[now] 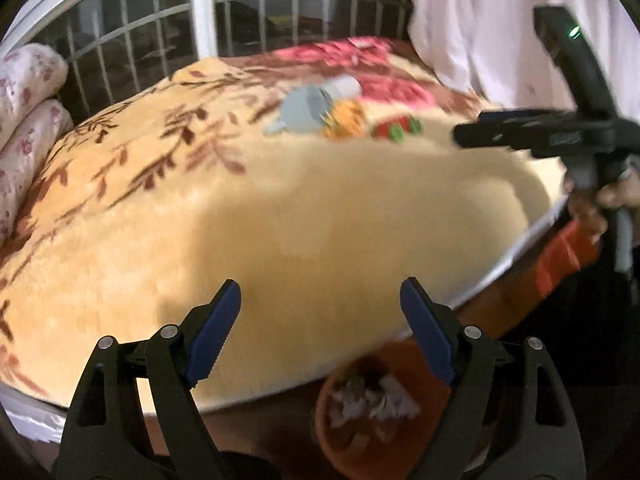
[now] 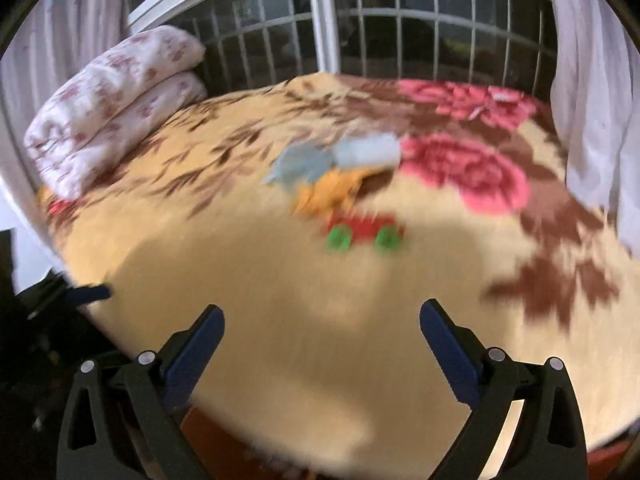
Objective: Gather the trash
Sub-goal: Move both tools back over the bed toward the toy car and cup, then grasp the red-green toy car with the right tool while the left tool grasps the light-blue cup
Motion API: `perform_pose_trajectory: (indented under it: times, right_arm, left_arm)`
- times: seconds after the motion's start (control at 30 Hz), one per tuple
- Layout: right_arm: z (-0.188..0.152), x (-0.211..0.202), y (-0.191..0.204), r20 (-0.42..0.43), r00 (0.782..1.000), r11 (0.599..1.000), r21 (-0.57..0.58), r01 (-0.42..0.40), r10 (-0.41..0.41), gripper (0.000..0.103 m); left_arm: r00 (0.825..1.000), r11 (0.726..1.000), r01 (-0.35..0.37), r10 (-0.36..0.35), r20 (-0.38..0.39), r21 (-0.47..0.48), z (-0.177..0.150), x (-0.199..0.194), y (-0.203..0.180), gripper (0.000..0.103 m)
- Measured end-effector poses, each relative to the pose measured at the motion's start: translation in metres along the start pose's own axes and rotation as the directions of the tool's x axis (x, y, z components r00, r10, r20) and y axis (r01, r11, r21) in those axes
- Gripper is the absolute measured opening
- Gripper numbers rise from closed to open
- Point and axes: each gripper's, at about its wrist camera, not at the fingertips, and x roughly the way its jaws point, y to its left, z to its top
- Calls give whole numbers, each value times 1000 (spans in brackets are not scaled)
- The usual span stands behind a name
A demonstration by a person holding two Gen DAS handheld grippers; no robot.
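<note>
My left gripper (image 1: 320,300) stands spread wide with nothing between its ribbed blue pads (image 1: 212,332); my right gripper (image 2: 322,328) is spread and empty too. Just below the near edge of the plush cream blanket (image 1: 320,208), a round terracotta-coloured bin (image 1: 340,436) holds pale crumpled scraps. Farther across the blanket, near its middle, the trash lies clustered: a red piece with green discs (image 2: 362,232), an orange crumpled wrapper (image 2: 332,194), grey-blue paper (image 2: 298,162) and a whitish cylinder (image 2: 368,150), all blurred. Beyond the blanket's left end, quilted floral pillows (image 2: 112,96) are stacked.
</note>
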Motion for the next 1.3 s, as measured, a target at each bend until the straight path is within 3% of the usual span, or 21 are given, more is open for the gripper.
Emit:
perform_pose_trajectory:
  times: [0.2,0.47,0.5,0.53,0.57,0.9,1.0,1.17,1.3]
  right_arm:
    - [36,64,-16,-69,997,999,30,29,-27,96]
    - [38,114,-25,-224,973,997,39,69,-58,93]
    - [35,115,-26,-218,974,996,47,71,-59,91]
    - [35,112,-25,-212,975,996,43,75,-64,78]
    - [34,109,-23,-201,977,996,33,86,-77,74]
    - [8,55,-30,-33,997,985,157,69,-65,74]
    - [-5,37,-37,12,994,979,175,102,-106,74]
    - [-17,26,-56,31,996,974,215,75,-83,74]
    - [-21,19,-67,46,997,968,244,56,-69,74]
  left_arm:
    - [1000,997,9,-8,10,-78,23,19,14,80]
    - [1000,997,11,-10,13,-72,24,26,14,84]
    - [1000,997,13,-12,16,-72,24,26,13,84]
    - [1000,997,12,-11,18,-72,24,27,13,85]
    - [1000,997,10,-8,19,-73,25,28,13,85]
    - [999,994,34,-33,8,-107,44,33,16,85]
    - [1000,992,30,-29,9,-119,68,43,17,85]
    - [999,985,32,-31,7,-170,115,67,18,85]
    - [1000,985,-26,26,-6,-168,144,94,14,85]
